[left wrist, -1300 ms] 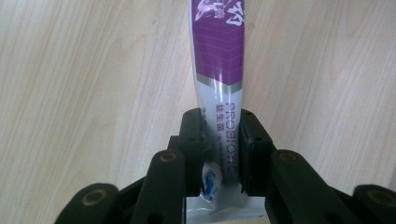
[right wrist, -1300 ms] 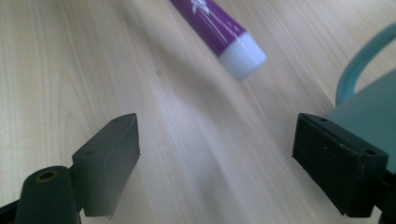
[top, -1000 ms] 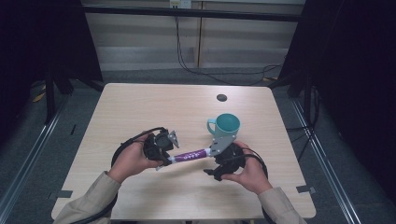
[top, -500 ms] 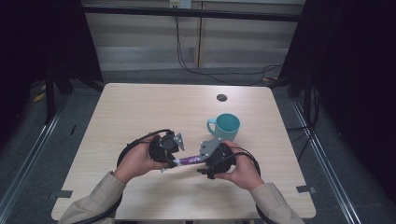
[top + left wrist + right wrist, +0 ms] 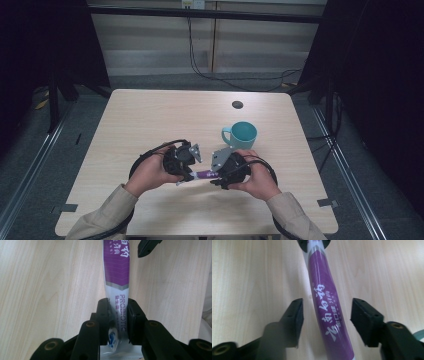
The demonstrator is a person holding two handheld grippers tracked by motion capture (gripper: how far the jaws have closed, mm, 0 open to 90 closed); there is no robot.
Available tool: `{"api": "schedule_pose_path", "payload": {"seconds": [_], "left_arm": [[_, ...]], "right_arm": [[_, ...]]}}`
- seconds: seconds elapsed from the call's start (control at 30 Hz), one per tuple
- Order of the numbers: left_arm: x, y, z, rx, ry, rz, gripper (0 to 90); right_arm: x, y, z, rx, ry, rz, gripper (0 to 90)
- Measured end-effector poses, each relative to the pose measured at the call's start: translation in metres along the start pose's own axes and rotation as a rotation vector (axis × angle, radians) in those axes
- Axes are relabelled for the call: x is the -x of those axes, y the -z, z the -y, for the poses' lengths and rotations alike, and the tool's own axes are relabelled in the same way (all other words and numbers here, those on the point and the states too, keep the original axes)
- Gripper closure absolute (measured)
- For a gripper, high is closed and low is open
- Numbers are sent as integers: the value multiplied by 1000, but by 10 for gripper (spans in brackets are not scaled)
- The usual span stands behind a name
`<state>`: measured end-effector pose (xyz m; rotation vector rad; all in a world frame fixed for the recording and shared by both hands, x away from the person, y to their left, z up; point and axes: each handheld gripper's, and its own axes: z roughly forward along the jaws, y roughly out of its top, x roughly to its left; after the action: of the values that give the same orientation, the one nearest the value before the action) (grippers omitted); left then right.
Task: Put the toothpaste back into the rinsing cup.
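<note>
You had the purple-and-white plastic toothpaste tube (image 5: 204,174) held just above the pale wooden table (image 5: 150,115), a little in front of the teal ceramic mug (image 5: 240,135) on your side of it, and everything turned on how that tube ran between your two hands. Your left gripper (image 5: 117,315) was clamped tight on the flat white crimped end, its pads squeezing the printed lettering from both sides, so the tube stuck straight out from those jaws towards your other hand. Its long axis ran level, across the table, from the left gripper to your right gripper (image 5: 325,318). There the purple barrel passed right down the middle of the gap, lengthwise along the jaws and not across them. Those right jaws had just been closing, yet both pads (image 5: 297,315) stood clear of the plastic, with bare wood showing on either side of the tube; half open, then, and holding nothing. The right gripper was the nearer one to the mug, which stood just beyond it. To my eye the squeeze to come needed only those pads to meet the barrel squarely; the tube bowed slightly, so it could slip sideways.
</note>
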<state>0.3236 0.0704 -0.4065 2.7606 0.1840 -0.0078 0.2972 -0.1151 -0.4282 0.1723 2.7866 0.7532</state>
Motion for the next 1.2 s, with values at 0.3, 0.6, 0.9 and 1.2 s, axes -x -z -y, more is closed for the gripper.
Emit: {"api": "schedule_pose_path", "payload": {"seconds": [0.3, 0.6, 0.9, 1.2], "left_arm": [[1, 2, -4, 33, -5, 18, 750], [1, 4, -5, 47, -3, 14, 749], [-1, 5, -3, 74, -2, 24, 745], [-4, 9, 5, 133, -7, -16, 544]], "right_arm": [[4, -5, 0, -18, -19, -17, 549], [4, -7, 0, -26, -33, -42, 586], [4, -11, -1, -21, -31, -51, 648], [2, -6, -4, -66, -56, -44, 716]]}}
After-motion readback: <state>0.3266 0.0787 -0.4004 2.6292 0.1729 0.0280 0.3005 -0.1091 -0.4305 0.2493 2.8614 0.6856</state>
